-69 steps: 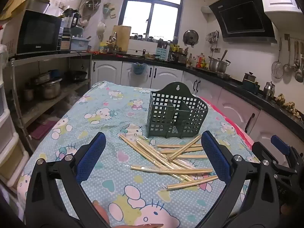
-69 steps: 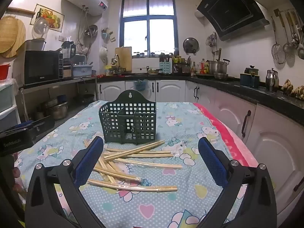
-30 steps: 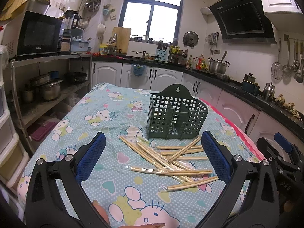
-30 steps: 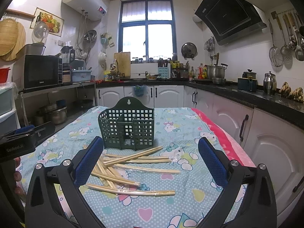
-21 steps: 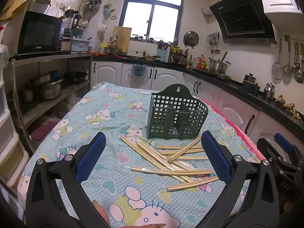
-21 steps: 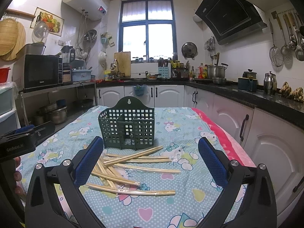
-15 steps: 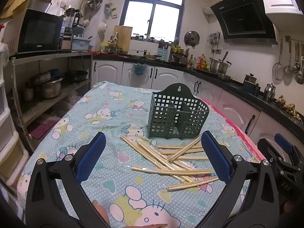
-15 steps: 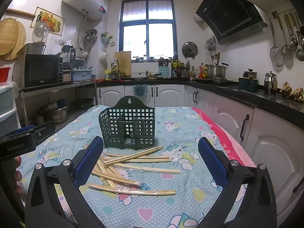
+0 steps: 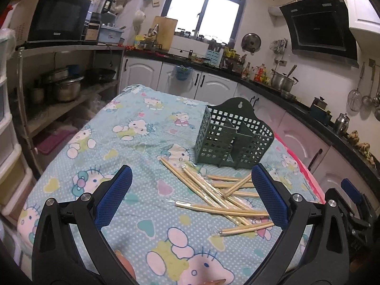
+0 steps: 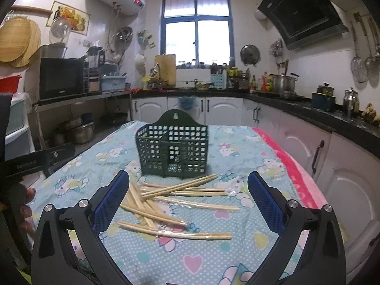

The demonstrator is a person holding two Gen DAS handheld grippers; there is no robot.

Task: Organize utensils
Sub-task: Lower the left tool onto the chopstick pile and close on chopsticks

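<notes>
Haven't grabbed anything yet, both our hand-held grippers (image 9: 191,196) (image 10: 187,198) gaping wide over the chopsticks (image 10: 175,207), so next we'd pinch one for the caddy (image 10: 172,150).

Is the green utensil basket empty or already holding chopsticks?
Empty. Through the mesh of the green basket both compartments show nothing inside; all the chopsticks lie scattered on the tablecloth before it.
</notes>
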